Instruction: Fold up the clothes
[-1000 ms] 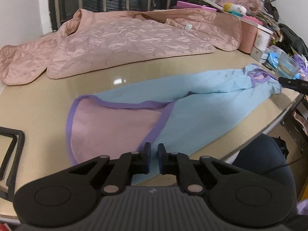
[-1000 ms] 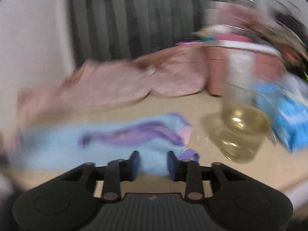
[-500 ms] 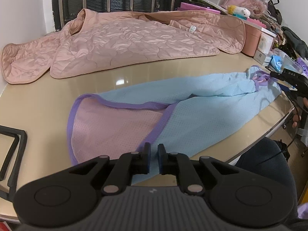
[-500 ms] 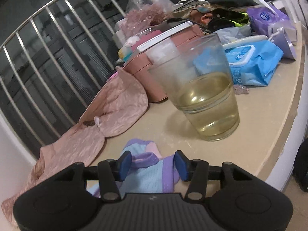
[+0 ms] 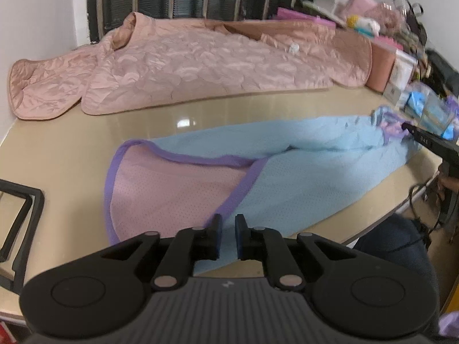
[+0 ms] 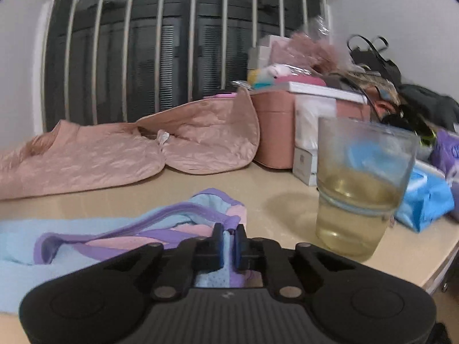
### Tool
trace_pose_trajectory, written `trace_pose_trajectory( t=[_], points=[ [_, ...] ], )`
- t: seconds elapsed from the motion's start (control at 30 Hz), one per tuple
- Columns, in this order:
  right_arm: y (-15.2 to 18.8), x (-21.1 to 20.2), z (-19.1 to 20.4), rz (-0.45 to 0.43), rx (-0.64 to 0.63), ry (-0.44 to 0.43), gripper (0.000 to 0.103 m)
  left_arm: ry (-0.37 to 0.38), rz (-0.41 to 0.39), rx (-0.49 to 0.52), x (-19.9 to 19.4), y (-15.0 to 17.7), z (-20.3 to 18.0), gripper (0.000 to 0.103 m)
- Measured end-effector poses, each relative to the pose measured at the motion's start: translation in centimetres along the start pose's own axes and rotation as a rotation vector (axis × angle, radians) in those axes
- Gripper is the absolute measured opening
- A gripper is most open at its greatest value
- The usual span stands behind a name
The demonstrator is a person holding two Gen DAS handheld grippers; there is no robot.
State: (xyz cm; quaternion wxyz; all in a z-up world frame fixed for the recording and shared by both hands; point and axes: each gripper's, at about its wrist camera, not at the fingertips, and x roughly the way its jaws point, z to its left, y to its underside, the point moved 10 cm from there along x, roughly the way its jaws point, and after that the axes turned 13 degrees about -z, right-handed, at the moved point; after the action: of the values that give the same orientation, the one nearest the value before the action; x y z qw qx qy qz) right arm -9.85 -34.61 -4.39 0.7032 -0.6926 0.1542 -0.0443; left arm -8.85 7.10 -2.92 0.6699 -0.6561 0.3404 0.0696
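On the left, your left gripper (image 5: 227,229) is pinching the near hem of the blue garment (image 5: 301,177), its jaws nearly together on the cloth beside the purple trim (image 5: 183,159) and pink lining (image 5: 172,183). The garment is lying stretched across the tan table (image 5: 71,149), in front of the pink quilted jacket (image 5: 200,66). At the right end, your right gripper (image 6: 228,242) is closing its jaws on the bunched purple-edged collar (image 6: 183,215), fabric between the pads, just left of the glass of yellowish liquid (image 6: 358,189).

Glass (image 6: 361,189) of yellowish liquid at 3 o'clock; pink box (image 6: 275,129) at 1; blue packet (image 6: 424,197) beside glass.
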Motion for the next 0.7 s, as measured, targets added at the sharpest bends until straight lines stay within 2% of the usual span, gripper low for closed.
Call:
trace_pose_trajectory(
  t=[0.03,0.13,0.23,0.37,0.4,0.5,0.53,0.57,0.6,0.63,0.7],
  points=[
    [-0.4,-0.2,0.2,-0.005,-0.007,-0.009,0.006,0.002,-0.017,-0.02,-0.4,-0.3,0.2,0.009],
    [-3.7,-2.3,2.8,-0.106,-0.077,-0.085,0.006,0.01,-0.07,-0.082,-1.7,-1.3,1.0,0.009],
    [-5.9,-4.6,7.2,-0.164,-0.121,-0.207,0.006,-0.01,-0.118,-0.123,-3.0,-2.1,2.1,0.009],
    [-4.4,-7.2,16.4,-0.17,-0.236,-0.437,0.007,-0.03,-0.137,-0.154,-3.6,-2.4,3.1,0.01],
    [-3.2,-7.1,18.3,-0.134,-0.266,-0.477,0.008,-0.034,-0.137,-0.159,-3.7,-2.5,3.3,0.01],
    [0.0,-7.5,22.9,-0.032,-0.335,-0.613,0.017,-0.041,-0.138,-0.166,-4.0,-2.2,3.6,0.014],
    [0.2,-8.0,23.5,-0.022,-0.344,-0.647,0.026,-0.044,-0.138,-0.168,-4.1,-2.1,3.7,0.016],
    [-0.2,-8.6,23.3,-0.037,-0.339,-0.658,0.033,-0.047,-0.137,-0.172,-4.1,-2.1,3.9,0.016],
    [-0.6,-9.2,23.2,-0.052,-0.335,-0.67,0.046,-0.05,-0.137,-0.175,-4.0,-2.0,4.0,0.017],
    [-1.2,-9.9,23.0,-0.071,-0.327,-0.681,0.051,-0.048,-0.137,-0.179,-4.0,-2.0,4.2,0.017],
    [-3.2,-11.6,21.4,-0.141,-0.28,-0.693,0.05,-0.044,-0.138,-0.185,-3.8,-1.9,4.2,0.017]
  ],
)
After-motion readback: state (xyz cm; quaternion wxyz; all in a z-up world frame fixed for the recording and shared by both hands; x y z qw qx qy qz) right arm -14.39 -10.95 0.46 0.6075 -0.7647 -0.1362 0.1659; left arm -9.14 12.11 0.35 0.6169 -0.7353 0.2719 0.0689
